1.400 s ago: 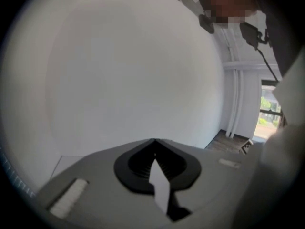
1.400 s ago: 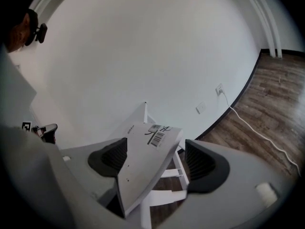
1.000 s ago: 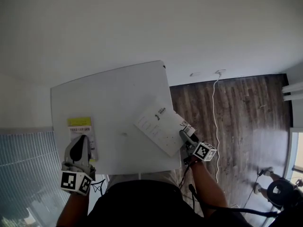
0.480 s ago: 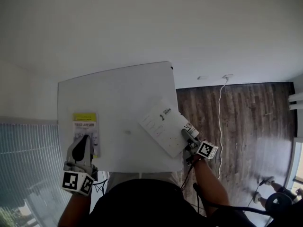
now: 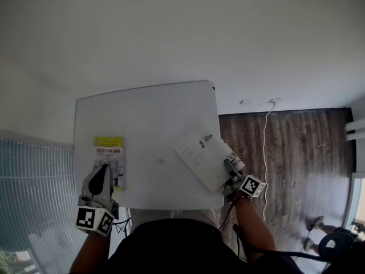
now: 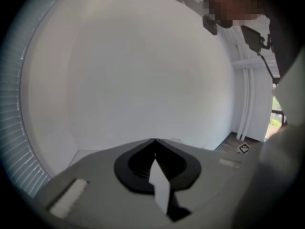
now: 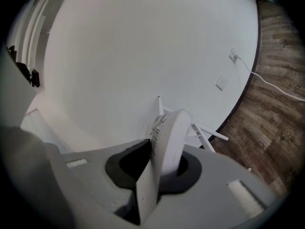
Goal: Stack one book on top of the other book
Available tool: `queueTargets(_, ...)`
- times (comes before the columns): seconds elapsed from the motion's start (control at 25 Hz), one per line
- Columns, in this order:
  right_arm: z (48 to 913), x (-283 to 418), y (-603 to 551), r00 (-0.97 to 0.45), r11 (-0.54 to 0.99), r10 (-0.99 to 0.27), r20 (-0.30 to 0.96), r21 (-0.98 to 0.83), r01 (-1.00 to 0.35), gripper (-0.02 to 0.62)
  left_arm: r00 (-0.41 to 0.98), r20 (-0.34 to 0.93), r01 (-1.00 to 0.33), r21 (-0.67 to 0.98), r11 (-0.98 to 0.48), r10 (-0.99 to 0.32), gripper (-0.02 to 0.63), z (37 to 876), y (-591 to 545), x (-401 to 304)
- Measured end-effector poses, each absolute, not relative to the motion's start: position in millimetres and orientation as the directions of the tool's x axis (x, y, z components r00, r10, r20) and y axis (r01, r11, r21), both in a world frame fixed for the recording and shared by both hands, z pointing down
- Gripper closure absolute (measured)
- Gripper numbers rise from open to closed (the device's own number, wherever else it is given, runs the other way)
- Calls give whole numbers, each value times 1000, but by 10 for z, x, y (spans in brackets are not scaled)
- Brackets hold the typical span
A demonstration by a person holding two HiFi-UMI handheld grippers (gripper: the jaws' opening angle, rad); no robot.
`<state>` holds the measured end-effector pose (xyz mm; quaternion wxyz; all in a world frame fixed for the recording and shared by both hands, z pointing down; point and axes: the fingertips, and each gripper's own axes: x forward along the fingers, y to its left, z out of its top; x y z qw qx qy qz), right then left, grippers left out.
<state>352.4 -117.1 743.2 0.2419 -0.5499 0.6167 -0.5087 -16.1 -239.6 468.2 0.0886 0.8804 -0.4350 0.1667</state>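
Setting: we see a white table [image 5: 154,119] from above, with a wooden floor [image 5: 296,147] to its right and a white cable [image 5: 265,147] trailing across that floor.
Book one: a yellow-topped book [image 5: 108,158] lies flat near the table's left edge, square to that edge.
Book two: a white book [image 5: 202,156] sits askew at the table's right side, with its near right corner past the table edge and over the floor.
Relation of books: they are well apart, with bare tabletop between them. Neither rests on the other.
Right gripper [image 5: 229,164]: its jaws have just been closing, and they now pinch the white book at its near right corner. In the right gripper view the book's edge [image 7: 169,132] stands upright between the jaws of the right gripper [image 7: 159,151].
Left gripper [image 5: 104,169]: it sits at the near left of the table, with its tip over the yellow-topped book's near edge. We cannot tell whether it touches the book.
Left jaws: in the left gripper view the jaws of the left gripper [image 6: 155,142] are pressed together at the tip, and we see no book between them.
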Motion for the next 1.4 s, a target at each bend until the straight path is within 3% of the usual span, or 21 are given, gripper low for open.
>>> queueTargets(0.4,7224,3388,-1047,-227,-145,-940,255,-900,-412,546,579,347,-795,39,-605,-738,600,4733,-2283,-457)
queueTargets(0.6,7076,3399,-1039,-199,-148,-943,266,-874,-463,548,587,314,-797,60,-601,-747,600,4696,-2274,-556)
queueTargets(1.4,6603,3154,-983,-76,-140,-981,179,-922,-362,546,606,263,-790,89,-607,-750,600,4559,-2265,-1096)
